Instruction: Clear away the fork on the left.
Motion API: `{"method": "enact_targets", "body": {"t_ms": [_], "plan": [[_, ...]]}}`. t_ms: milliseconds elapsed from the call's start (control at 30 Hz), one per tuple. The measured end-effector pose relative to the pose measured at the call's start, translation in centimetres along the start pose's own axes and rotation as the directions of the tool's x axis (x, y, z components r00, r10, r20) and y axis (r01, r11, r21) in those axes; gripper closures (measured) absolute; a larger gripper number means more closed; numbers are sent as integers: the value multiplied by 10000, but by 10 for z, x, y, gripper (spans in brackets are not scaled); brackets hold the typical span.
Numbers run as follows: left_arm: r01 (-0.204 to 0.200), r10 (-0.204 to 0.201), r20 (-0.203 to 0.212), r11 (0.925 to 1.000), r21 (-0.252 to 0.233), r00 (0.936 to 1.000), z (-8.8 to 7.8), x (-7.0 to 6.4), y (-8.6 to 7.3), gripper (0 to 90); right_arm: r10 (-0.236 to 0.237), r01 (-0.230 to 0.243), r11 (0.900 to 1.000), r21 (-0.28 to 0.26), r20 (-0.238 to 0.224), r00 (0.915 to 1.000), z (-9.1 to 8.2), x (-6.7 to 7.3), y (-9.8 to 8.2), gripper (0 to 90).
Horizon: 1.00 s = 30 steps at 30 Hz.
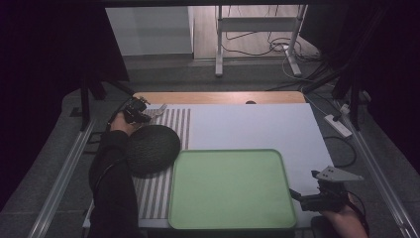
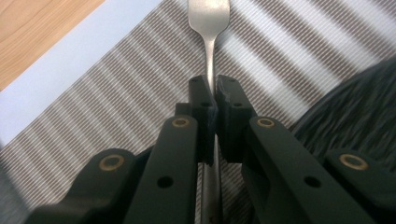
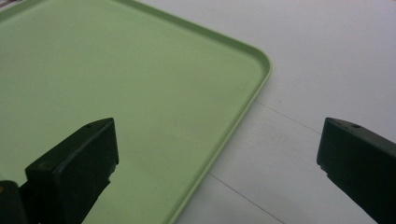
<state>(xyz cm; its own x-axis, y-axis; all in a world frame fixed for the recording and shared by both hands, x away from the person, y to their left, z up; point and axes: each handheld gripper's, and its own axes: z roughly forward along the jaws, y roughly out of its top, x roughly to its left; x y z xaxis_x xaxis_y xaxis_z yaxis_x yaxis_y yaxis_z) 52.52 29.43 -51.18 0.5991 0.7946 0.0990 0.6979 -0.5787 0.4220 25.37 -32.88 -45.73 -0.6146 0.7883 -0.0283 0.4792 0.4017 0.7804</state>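
My left gripper is shut on the handle of a metal fork, whose head points away over a striped placemat. In the high view the left gripper is at the mat's far left corner, with the fork sticking out to the right. A dark round woven bowl sits on the mat just behind that hand. A light green tray lies in the near middle of the table. My right gripper stands open at the tray's near right corner, with the tray's rim between its spread jaws.
The white table top runs to a wooden strip at the far edge. Metal rails flank the table on both sides. A power strip and cables lie on the floor to the right, and a metal stand is beyond the table.
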Motion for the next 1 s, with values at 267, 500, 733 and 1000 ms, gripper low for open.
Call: {"method": "enact_targets", "body": {"t_ms": [267,500,733,1000], "plan": [[1,5,-144,9993,376,9999,-23,8,-8,851,-17,17,10000,21,8,10000,0,0,0,0],[161,-167,400,9997,165,9991,-44,6,-14,857,-83,83,10000,45,34,10000,0,1,0,0],[405,-415,550,9990,192,9976,-50,7,-23,858,-106,106,9999,55,35,9999,0,1,0,0],[385,-412,766,9986,353,9962,-66,-4,-30,858,-151,150,9998,106,64,9999,1,2,1,0]]}}
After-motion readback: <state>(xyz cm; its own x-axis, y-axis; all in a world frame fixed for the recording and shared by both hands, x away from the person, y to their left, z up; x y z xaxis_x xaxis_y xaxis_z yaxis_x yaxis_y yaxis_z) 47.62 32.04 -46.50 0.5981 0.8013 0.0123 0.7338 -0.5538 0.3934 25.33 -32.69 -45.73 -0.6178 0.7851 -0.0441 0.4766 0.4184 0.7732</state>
